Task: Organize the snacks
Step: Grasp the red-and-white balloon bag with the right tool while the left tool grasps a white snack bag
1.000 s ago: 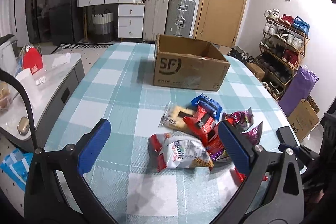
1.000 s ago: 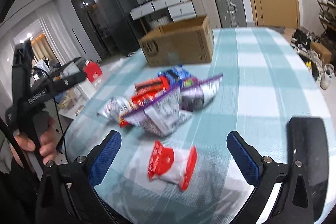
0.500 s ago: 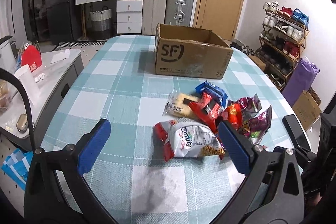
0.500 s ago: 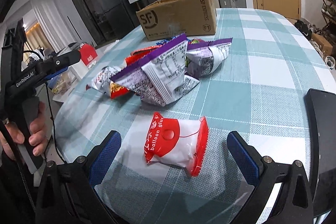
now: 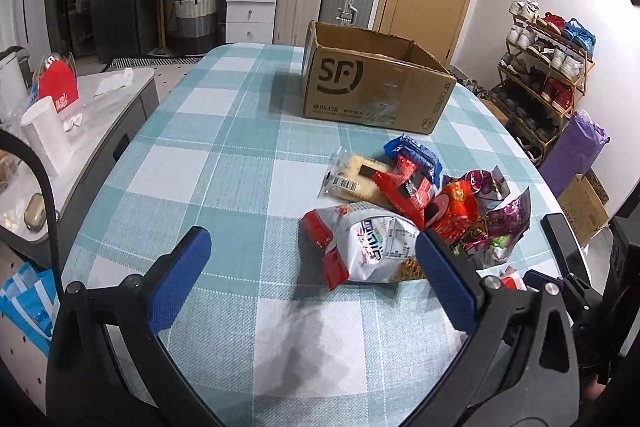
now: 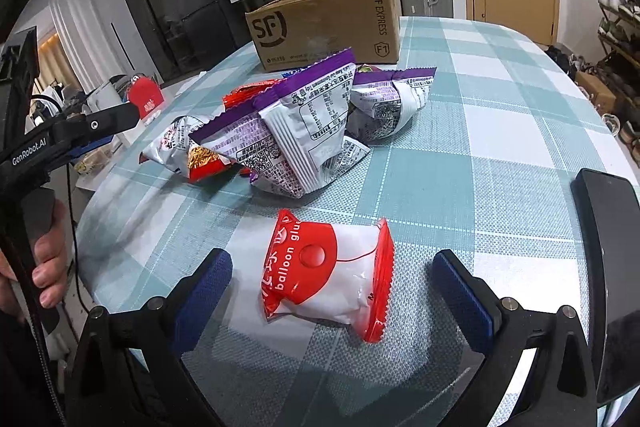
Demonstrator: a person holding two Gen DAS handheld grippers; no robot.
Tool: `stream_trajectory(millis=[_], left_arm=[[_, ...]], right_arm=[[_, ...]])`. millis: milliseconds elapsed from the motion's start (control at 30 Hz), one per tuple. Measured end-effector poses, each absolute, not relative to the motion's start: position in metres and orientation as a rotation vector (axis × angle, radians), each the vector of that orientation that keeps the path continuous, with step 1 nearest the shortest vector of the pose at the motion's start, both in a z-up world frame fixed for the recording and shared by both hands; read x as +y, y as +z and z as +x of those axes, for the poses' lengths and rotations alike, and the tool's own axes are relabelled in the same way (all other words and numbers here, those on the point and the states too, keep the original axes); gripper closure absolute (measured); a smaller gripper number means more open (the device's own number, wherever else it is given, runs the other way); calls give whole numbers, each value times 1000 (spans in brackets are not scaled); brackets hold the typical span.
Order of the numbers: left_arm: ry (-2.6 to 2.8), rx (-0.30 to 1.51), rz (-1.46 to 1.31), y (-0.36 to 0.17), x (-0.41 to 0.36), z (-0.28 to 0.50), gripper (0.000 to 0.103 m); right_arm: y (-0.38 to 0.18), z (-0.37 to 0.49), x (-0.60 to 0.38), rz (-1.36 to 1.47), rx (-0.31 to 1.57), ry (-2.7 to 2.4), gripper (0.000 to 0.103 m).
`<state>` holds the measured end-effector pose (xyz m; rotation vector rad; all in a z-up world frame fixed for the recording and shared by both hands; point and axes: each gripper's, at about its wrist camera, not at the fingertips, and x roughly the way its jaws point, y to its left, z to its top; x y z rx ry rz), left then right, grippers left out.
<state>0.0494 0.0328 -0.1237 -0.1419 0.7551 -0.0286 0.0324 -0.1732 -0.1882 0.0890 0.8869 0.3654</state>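
Note:
A pile of snack packets (image 5: 416, 211) lies on the checked tablecloth; it also shows in the right wrist view (image 6: 296, 131). An open SF cardboard box (image 5: 372, 83) stands behind it, also in the right wrist view (image 6: 328, 23). My left gripper (image 5: 312, 279) is open and empty, its right pad beside a white and red packet (image 5: 360, 243). My right gripper (image 6: 332, 299) is open, low over the table, with a red and white "balloon glue" packet (image 6: 328, 271) lying between its fingers, not touching them.
A dark phone (image 6: 608, 227) lies at the table's right edge. A side counter (image 5: 80, 115) with a red box and cups stands left of the table. Suitcases, drawers and a shoe rack (image 5: 548, 67) line the walls.
Both grippers have moved closer to the snacks. The right gripper has come down so the red and white packet lies between its open fingers.

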Motion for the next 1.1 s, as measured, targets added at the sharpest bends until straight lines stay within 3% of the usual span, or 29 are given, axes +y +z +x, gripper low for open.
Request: stream_trajectory(millis=[167,267,433,500,1100], left_arm=[[-28,769,-154,-128,36,49,1],[-31,772,-162,-129,38,48,1],[-32,780,-159,-132,39,47,1],[-34,784,-160,-133,40,46,1],[-30,823,-186,-139,47,41,1]], right_arm=[[-190,34,-168,62,886,359,2],[-191,34,-159,5,892,352,10],[-190,33,-155,-39,878,359,43],[-189,33,-157,-34,879,369,51],[-174,33,-185,99,856,399,53]])
